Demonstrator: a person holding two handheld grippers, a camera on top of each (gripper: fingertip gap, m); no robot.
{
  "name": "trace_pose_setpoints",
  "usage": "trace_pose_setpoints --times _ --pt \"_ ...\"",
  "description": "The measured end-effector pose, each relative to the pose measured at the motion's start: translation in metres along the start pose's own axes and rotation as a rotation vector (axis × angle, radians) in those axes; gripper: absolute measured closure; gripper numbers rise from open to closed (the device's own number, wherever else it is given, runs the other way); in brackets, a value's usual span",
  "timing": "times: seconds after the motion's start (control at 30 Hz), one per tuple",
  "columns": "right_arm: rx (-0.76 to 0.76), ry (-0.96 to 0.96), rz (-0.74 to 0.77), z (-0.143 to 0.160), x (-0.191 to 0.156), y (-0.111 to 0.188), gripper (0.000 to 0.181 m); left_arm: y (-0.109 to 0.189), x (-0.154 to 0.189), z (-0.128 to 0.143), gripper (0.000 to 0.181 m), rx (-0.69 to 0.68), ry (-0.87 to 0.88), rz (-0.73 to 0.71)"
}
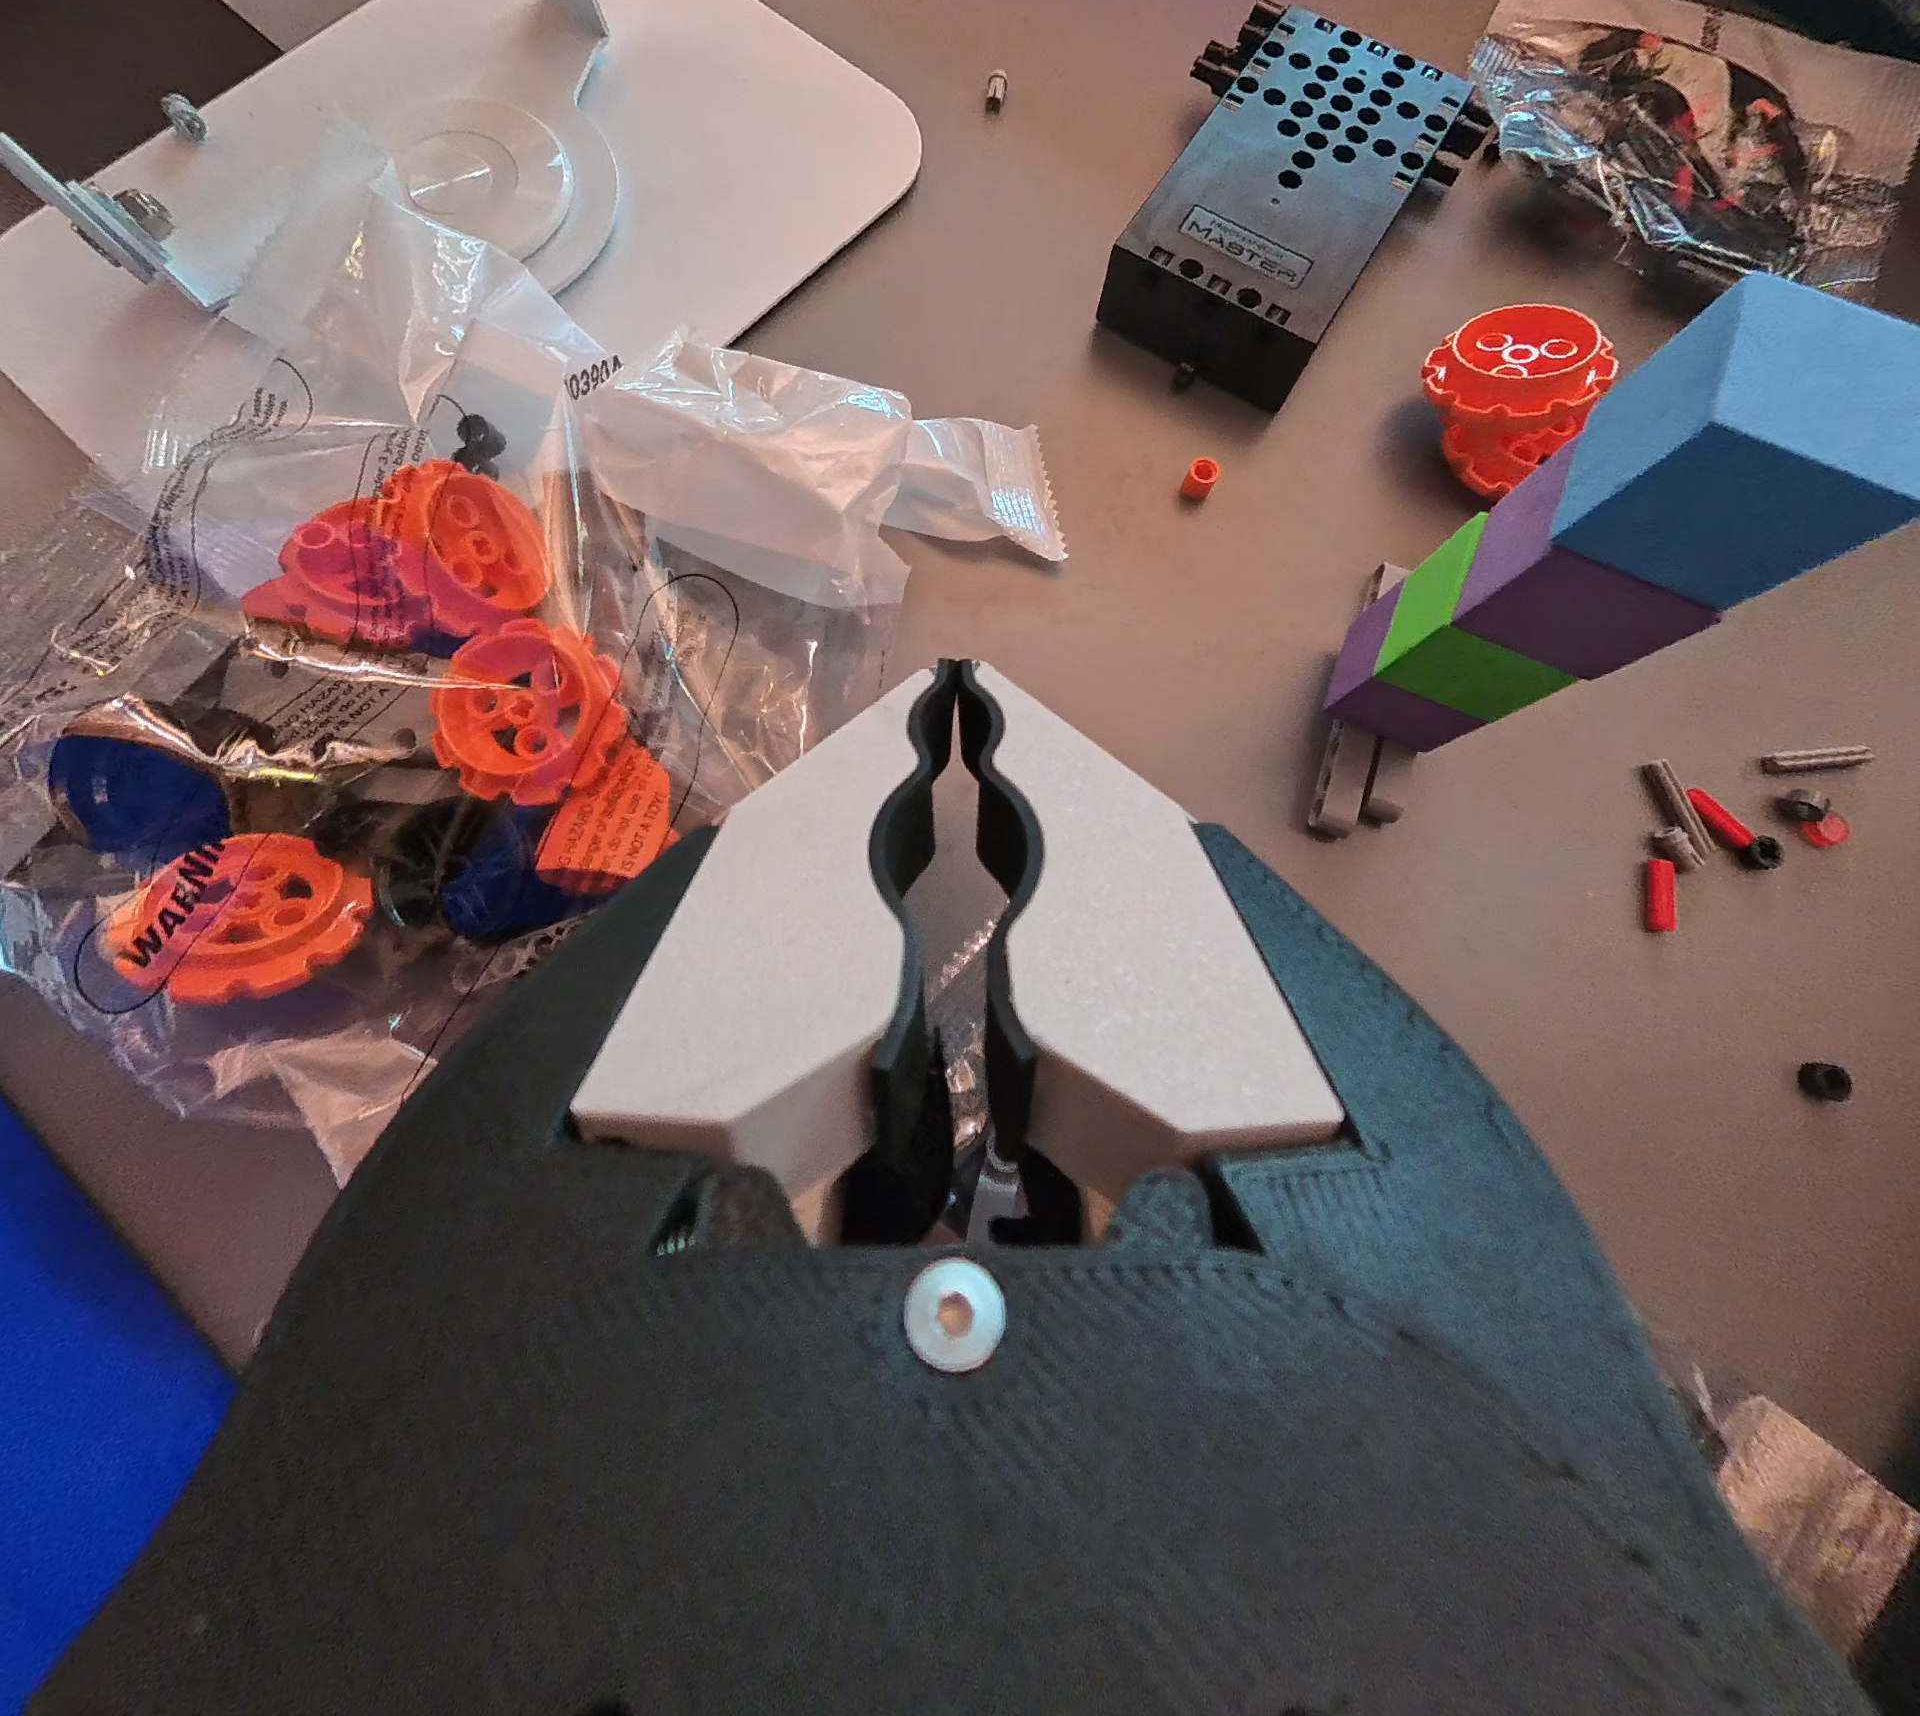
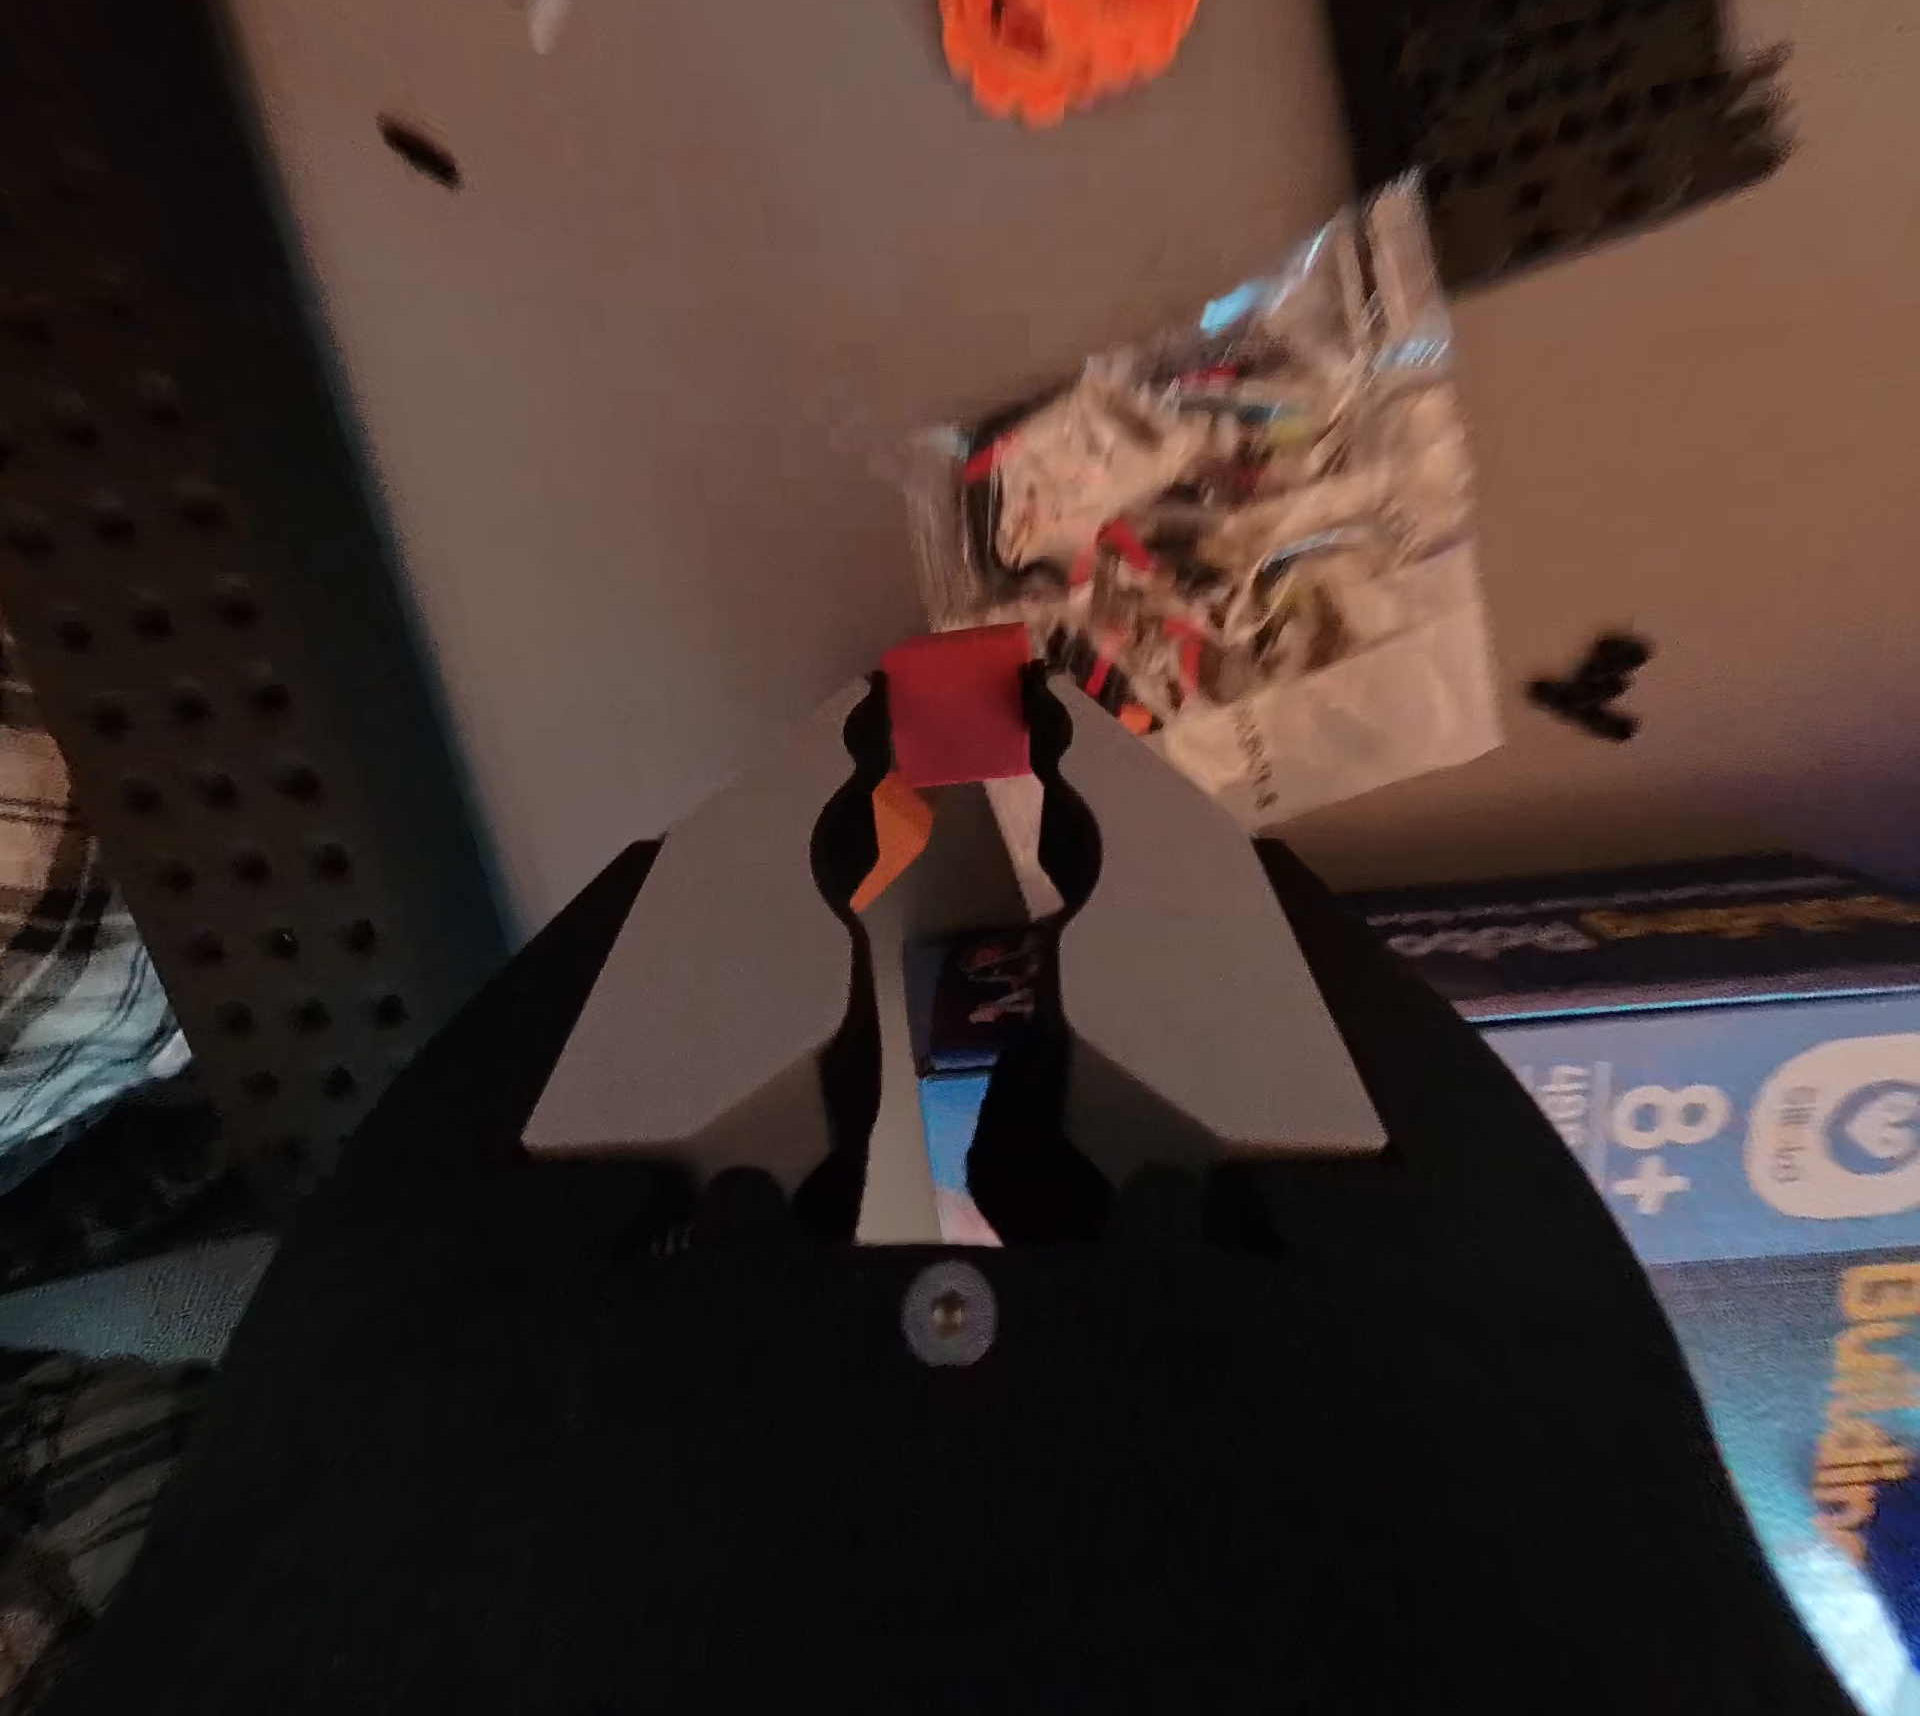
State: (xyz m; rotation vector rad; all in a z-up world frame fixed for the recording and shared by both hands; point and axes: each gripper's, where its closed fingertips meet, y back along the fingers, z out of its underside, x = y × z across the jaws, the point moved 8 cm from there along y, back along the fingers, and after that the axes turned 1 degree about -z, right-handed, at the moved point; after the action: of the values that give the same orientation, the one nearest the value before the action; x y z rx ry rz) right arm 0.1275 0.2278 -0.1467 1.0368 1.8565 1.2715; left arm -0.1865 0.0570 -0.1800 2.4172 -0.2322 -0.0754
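My left gripper (image 1: 954,677) is shut, its tips touching, above the grey table next to a clear bag (image 1: 343,679) of orange and blue gear wheels. Crinkled plastic shows behind the gap lower between its fingers; I cannot tell whether it is pinched. My right gripper (image 2: 954,710) is shut on a small red piece (image 2: 956,716), held above a crinkled bag of small parts (image 2: 1247,544). The right wrist view is blurred.
A black perforated box (image 1: 1309,191), a stack of orange gears (image 1: 1507,399), a white stand base (image 1: 623,128) and loose red, grey and black pins (image 1: 1725,825) lie about. A bar of blue, purple and green blocks (image 1: 1621,544) reaches in from the right. A blue carton (image 2: 1662,1147) lies near. The grippers' ends are close to 30 cm from one another. From my right tips it is roughly 15 cm to the blue carton (image 2: 1662,1147); from my left, 40 cm.
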Motion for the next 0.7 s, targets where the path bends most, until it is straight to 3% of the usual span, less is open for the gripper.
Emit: trace_pose_setpoints --times 0.17,0.43,0.57,0.7 --pt "0.171 0.100 0.047 -0.064 -0.004 0.031 0.157 0.000 -0.002 0.000 0.181 0.004 0.002 -0.008" --pt "0.198 0.276 0.016 -0.175 -0.017 0.034 0.157 0.003 -0.005 0.001 0.181 0.018 0.011 -0.013" --pt "0.163 0.299 -0.005 -0.207 -0.017 0.022 0.157 0.002 -0.004 0.000 0.181 0.018 0.007 -0.010" --pt "0.114 0.315 -0.006 -0.220 -0.016 0.009 0.157 0.003 -0.003 0.000 0.181 0.020 0.003 -0.007"
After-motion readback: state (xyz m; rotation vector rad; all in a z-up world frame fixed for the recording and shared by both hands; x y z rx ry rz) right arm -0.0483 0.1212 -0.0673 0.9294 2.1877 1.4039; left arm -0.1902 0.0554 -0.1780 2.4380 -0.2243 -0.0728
